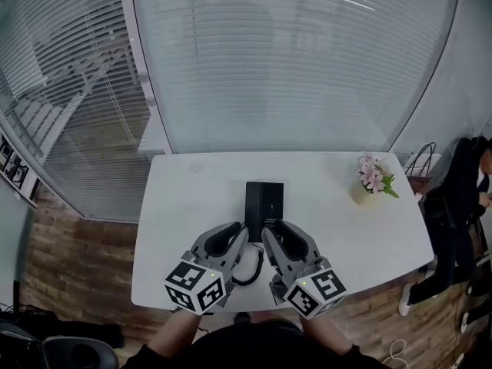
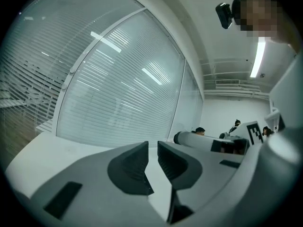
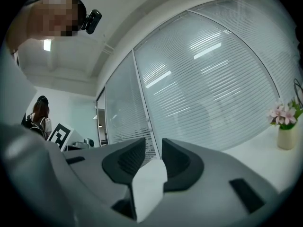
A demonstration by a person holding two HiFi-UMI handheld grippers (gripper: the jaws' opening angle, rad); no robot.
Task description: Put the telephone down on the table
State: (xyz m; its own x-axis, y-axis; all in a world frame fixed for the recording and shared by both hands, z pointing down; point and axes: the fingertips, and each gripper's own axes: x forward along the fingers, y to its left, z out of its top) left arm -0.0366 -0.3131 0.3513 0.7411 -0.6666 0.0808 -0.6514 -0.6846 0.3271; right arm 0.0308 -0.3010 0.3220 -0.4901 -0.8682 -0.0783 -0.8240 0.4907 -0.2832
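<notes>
Jaws of left hand-held gripper [image 2: 152, 145] stand a little apart, nothing between the pads: released, empty. Right hand-held gripper [image 3: 154, 143] reads the same, narrow gap, pads bare, holding nothing. Both point about level toward the blinds [image 1: 292, 60].

Head view: the two sit side by side over the near part of the white surface [image 1: 192, 206], tips angled in toward each other. Phone [image 1: 264, 200], black and oblong, lies flat on the surface mid-width, just past the tips. The tips overlap its near end in the picture; contact can't be confirmed, and neither gripper view shows the phone at the jaws. Black coiled cord [image 1: 250, 274] loops between the two, running toward the near edge. Vase [image 1: 363, 192] with pink flowers [image 1: 374, 174] stands well off to the right, near the far edge. Person [image 1: 461, 206] in dark clothes is beyond the right end of the surface.

Step, judged: phone already rests on the surface and nothing is gripped, so placing looks done and this is the let-go and pull-away stage. Next move calls for drawing both back toward the body, clear of the phone. Watch the cord: it lies right between them and could snag and drag the phone.
</notes>
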